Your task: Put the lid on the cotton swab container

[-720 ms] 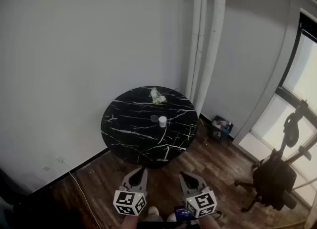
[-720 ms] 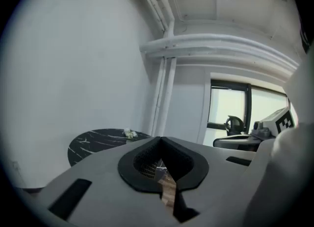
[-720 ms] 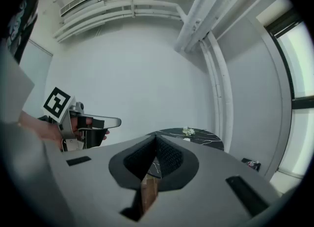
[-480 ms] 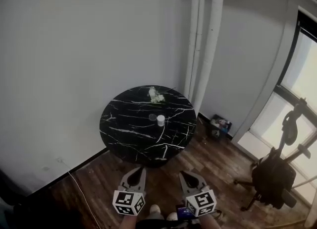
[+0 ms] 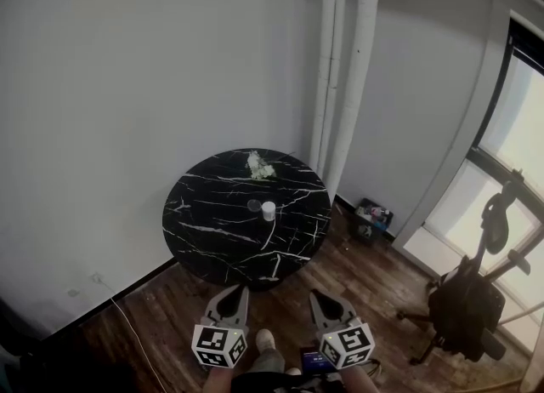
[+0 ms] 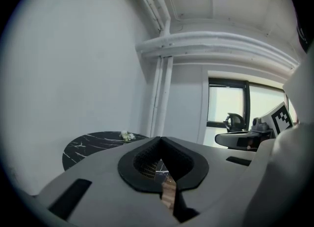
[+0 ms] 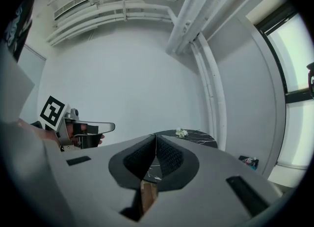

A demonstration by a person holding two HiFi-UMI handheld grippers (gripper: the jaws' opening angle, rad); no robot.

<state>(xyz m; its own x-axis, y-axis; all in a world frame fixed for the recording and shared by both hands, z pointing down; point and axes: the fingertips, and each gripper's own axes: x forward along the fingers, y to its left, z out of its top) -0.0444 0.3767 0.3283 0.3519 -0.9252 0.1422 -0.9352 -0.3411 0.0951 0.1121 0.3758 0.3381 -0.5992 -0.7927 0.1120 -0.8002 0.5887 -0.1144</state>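
Far ahead in the head view stands a round black marble table [image 5: 212, 221]. Near its middle are a small white cotton swab container [image 5: 269, 210] and, just to its left, a darker round lid [image 5: 253, 206]. Both grippers hang low at the bottom of the view, well short of the table. My left gripper [image 5: 240, 291] is shut with its tips touching and nothing in it. My right gripper [image 5: 316, 296] is likewise shut and empty. In the left gripper view, the table [image 6: 88, 145] shows beyond the closed left gripper [image 6: 159, 137]. The right gripper [image 7: 155, 135] is also closed in its own view.
White flowers [image 5: 257, 166] lie at the table's far edge. White pipes [image 5: 340, 85] run up the corner behind. An exercise machine [image 5: 476, 298] stands right by the window, and a small bin [image 5: 372, 217] is on the wood floor. A cable [image 5: 127, 323] trails left.
The table has drifted slightly left in the head view. Both grippers stay shut and low, almost in the same place.
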